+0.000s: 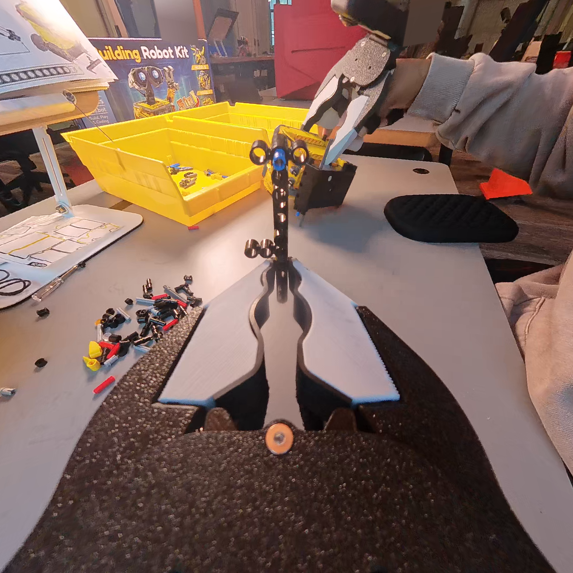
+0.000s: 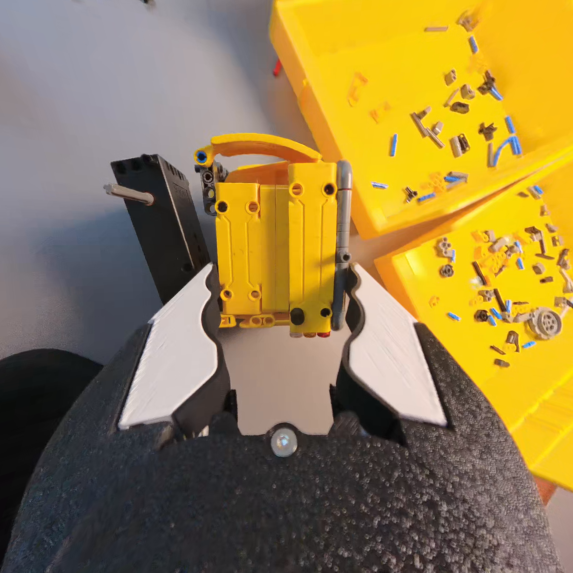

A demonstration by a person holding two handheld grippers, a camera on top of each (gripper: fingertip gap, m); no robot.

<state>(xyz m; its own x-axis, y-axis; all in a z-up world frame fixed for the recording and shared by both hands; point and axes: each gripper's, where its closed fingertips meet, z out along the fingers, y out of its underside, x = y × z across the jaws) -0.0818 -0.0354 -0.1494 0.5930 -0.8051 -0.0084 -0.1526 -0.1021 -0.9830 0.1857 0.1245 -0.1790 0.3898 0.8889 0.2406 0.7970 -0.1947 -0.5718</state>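
Nearest the lens, left gripper with pale grey fingers clamped together on the lower end of a long black perforated plastic beam, held upright above the grey bench. At the beam's top, two black rings and a blue pin; lower down, a pair of black connector barrels on its left side. To the left, near the bench's left edge, a loose scatter of small black, red, grey and yellow plastic pins and connectors. Beyond, toward the far edge, yellow plastic sorting bins holding small parts, a printed kit box behind them, and a white stand carrying paper instruction sheets at the far left corner. Right gripper closed on the yellow panelled block assembly, one finger against its left face, the other against the grey rod on its right side. Black rectangular box unit with a grey axle just beside the assembly, touching it. Black ribbed pad at the bench's right edge.
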